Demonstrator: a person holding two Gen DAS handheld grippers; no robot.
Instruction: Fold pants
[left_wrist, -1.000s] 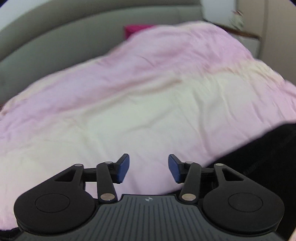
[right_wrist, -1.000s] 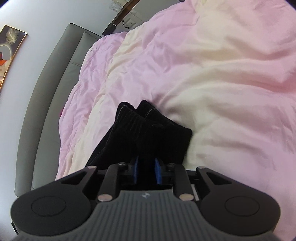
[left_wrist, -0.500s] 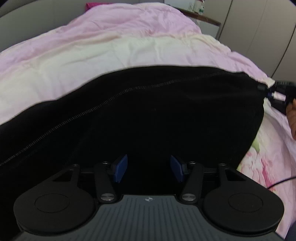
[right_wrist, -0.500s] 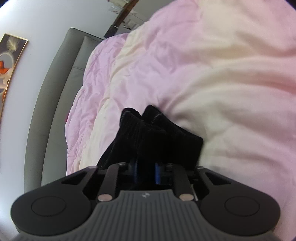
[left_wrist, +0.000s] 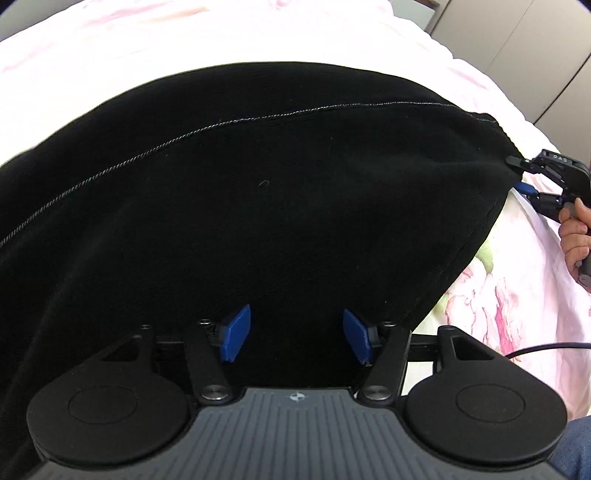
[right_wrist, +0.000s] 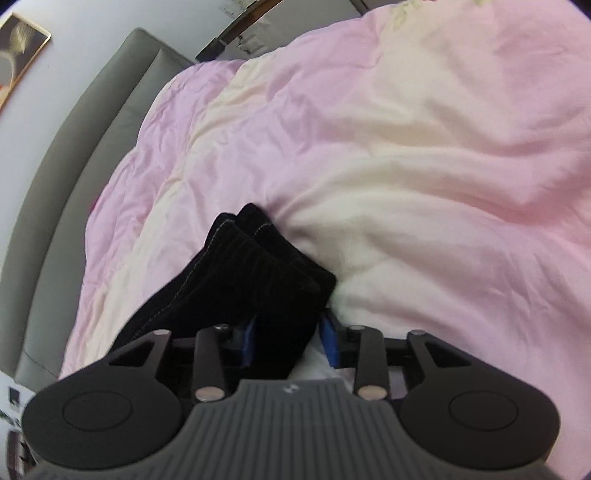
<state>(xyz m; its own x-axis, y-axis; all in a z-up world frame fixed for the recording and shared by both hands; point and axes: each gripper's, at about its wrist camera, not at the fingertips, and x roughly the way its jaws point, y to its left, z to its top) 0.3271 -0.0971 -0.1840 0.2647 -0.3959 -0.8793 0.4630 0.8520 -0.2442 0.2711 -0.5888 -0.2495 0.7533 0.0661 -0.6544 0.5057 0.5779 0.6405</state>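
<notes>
1. The black pants lie spread across the pink-and-cream duvet on the bed, filling most of the left wrist view, with a pale stitched seam running diagonally from the lower left toward the upper right.
2. The left gripper hovers over the near part of the fabric; its blue pads stand well apart with only dark cloth showing between them, gripping nothing.
3. The right gripper sits at the far right corner of the pants. Its blue pads are parted, a bunched fold of cloth lies between them, touching the left pad while a gap shows at the right pad.
4. In the left wrist view, the same right gripper appears at the cloth's right edge, held by the person's right hand.
5. The pants' right edge slopes down to the floral part of the duvet; bare bedding spreads beyond it.
6. A grey headboard borders the bed's far side.
</notes>
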